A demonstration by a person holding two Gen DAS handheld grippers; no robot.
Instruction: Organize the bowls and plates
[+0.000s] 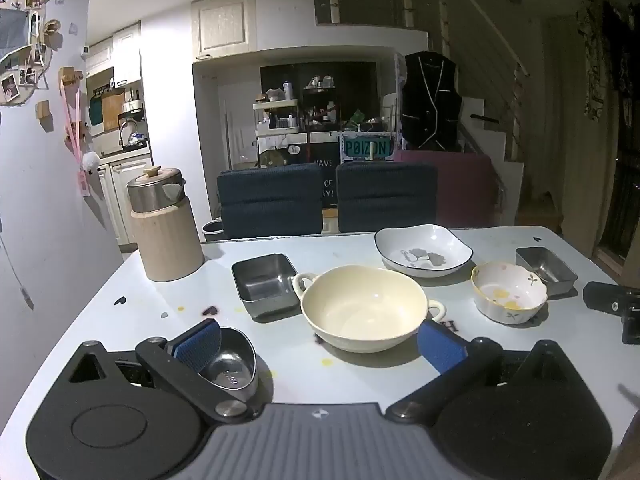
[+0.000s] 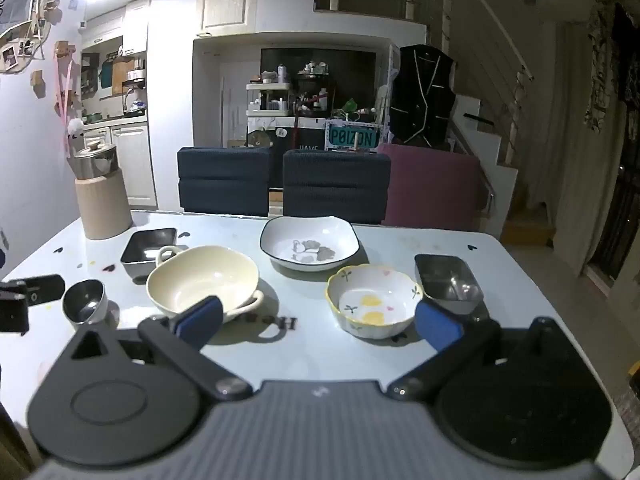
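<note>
cream bowl (image 1: 363, 307): two loop handles, upright, empty, glossy inside.

Both wrist views low over table (image 1: 120, 280), facing chairs; shared: cream bowl (image 1: 362, 306), left view nearer.

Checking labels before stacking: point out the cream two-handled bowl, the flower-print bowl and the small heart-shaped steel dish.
cream two-handled bowl (image 1: 362, 306), left wrist view, inner floor.
flower-print bowl (image 2: 370, 306), right wrist view, inner floor.
heart-shaped steel dish (image 1: 230, 366), left wrist view, inner floor.
</note>
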